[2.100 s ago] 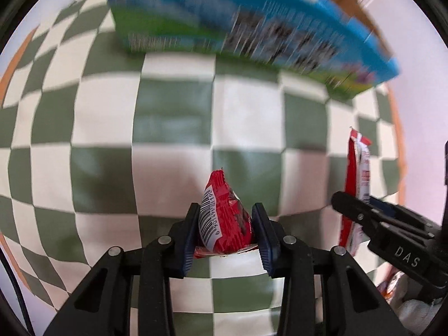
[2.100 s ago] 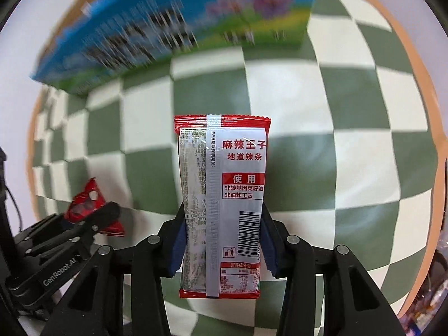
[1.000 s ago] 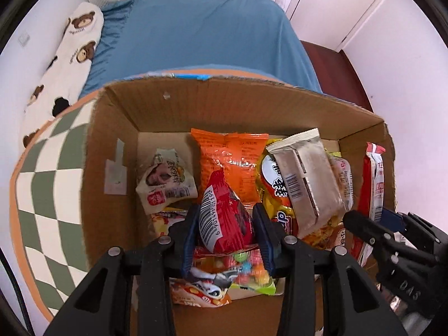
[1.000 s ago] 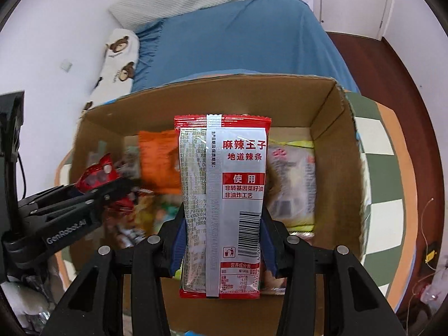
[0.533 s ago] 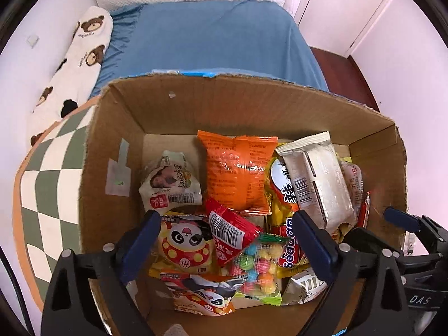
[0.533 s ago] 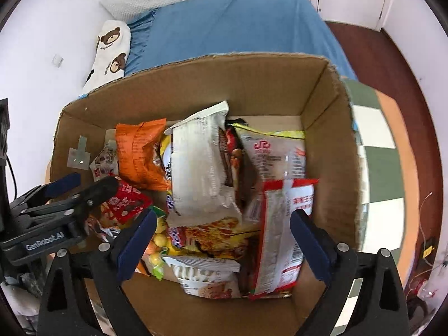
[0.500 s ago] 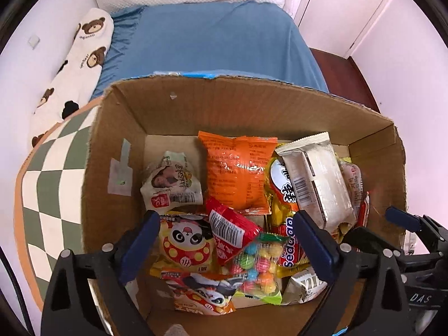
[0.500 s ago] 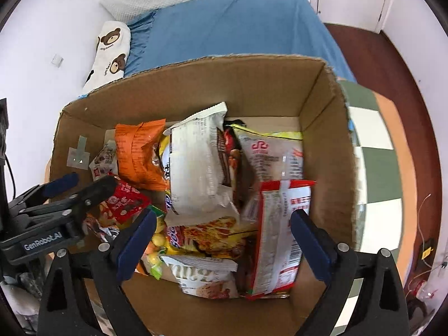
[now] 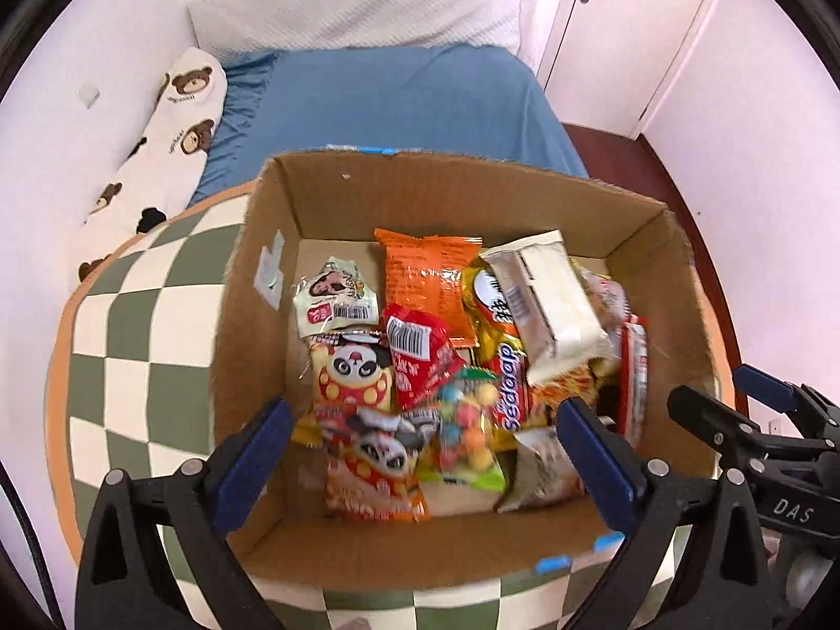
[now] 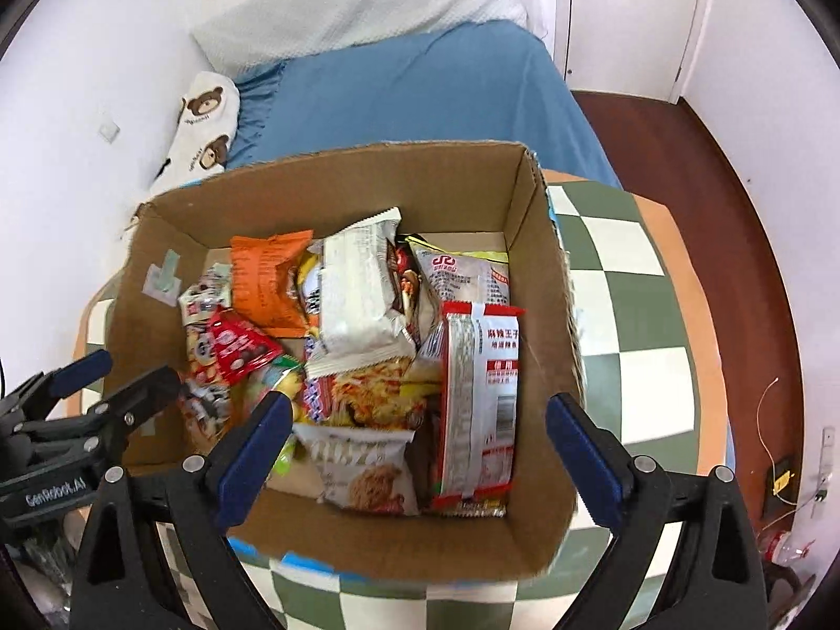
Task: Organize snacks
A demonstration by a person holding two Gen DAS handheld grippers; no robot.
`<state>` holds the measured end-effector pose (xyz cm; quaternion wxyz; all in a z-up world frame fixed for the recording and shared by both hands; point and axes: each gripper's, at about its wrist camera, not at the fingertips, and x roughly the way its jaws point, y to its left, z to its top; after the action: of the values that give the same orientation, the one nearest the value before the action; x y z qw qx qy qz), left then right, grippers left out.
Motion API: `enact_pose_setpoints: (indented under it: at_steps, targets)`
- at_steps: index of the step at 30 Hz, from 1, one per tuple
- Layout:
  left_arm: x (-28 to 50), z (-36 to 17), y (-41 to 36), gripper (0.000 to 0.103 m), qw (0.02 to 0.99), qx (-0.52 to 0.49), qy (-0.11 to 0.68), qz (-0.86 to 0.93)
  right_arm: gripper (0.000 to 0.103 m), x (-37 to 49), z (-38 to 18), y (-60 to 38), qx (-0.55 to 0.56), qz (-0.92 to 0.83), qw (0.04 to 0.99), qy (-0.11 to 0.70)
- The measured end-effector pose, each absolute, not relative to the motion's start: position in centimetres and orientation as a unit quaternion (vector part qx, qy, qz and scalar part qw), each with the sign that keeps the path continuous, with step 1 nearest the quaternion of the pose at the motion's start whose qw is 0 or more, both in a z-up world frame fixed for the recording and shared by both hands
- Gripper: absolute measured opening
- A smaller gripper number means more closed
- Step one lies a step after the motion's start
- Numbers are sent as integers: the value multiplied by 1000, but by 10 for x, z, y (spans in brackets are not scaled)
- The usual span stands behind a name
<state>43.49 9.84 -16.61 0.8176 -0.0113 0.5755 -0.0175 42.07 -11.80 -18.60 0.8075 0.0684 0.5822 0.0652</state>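
Note:
An open cardboard box (image 9: 446,194) stands on the checkered table and holds many snack packets; it also shows in the right wrist view (image 10: 367,184). A small red packet (image 9: 417,362) lies in the middle of the pile, also visible in the right wrist view (image 10: 236,346). A long red-and-white packet (image 10: 480,404) lies along the box's right wall, seen edge-on in the left wrist view (image 9: 632,367). My left gripper (image 9: 420,451) is open and empty above the box's near side. My right gripper (image 10: 415,446) is open and empty above the box too.
The green-and-white checkered table (image 9: 136,325) has an orange rim. A bed with a blue sheet (image 9: 388,100) and a bear-print pillow (image 9: 168,126) lies behind the box. A white door (image 9: 630,26) and dark wooden floor (image 10: 698,168) are at the right.
Both grippers carried their packets from over the table to above the box, opened and dropped them in. Since half a second ago both have drawn back, so the box looks farther off.

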Motion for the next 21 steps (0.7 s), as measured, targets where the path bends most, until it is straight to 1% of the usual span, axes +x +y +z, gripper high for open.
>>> enact_pose_setpoints:
  at_steps: [6,13,16,21]
  targets:
    - [394,-119,99,103,848,-12,530,-9,99,376,-139,-122,72,68,837,539]
    - [320,-57,98,103,880,-17,475,4,102,300,-73,-129,63,66,874,478]
    - [288,-38,94,103,890,-13,456,0,102,265,-48,-131,59,70,884,458]
    - [248,-22,91,103,893,-8,449,-2,103,213,-17,-131,50,69,898,431]
